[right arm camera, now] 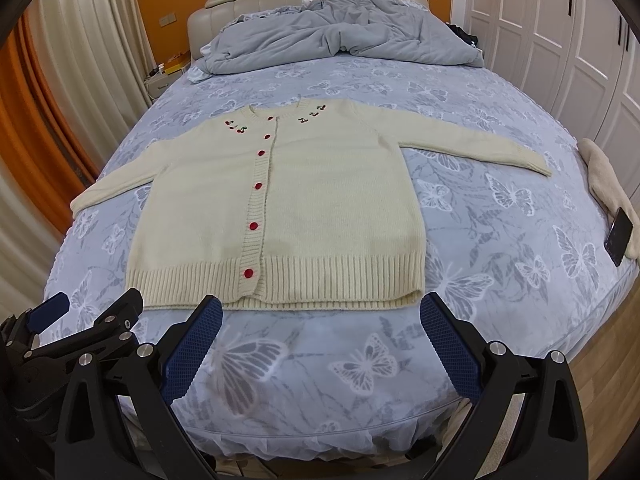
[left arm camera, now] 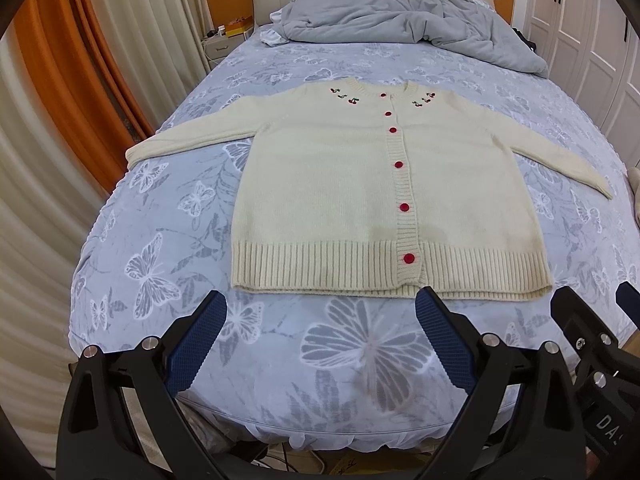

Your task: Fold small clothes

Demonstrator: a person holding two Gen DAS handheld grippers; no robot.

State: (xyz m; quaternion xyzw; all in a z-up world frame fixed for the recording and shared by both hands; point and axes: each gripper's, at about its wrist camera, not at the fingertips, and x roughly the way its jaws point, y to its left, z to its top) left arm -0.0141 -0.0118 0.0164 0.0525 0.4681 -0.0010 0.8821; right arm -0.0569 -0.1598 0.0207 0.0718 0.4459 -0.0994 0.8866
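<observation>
two hand-held grippers, both spread wide and empty | cardigan (left arm camera: 372,184) lies flat, buttoned, on the bed (left arm camera: 168,320), straight ahead of you, hem nearest, collar far | your left hand-held gripper (left arm camera: 320,308) faces the hem's left half, right hand-held gripper (right arm camera: 320,310) its right half | sleeves splay outward, each nearer its own side.

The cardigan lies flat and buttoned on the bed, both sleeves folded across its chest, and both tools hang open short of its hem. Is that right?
Not quite: the sleeves are not folded. Both wrist views show the cardigan with each sleeve spread out to its side on the bed. The rest holds: it lies flat and buttoned, and the left tool and right tool hang open short of its hem.
</observation>
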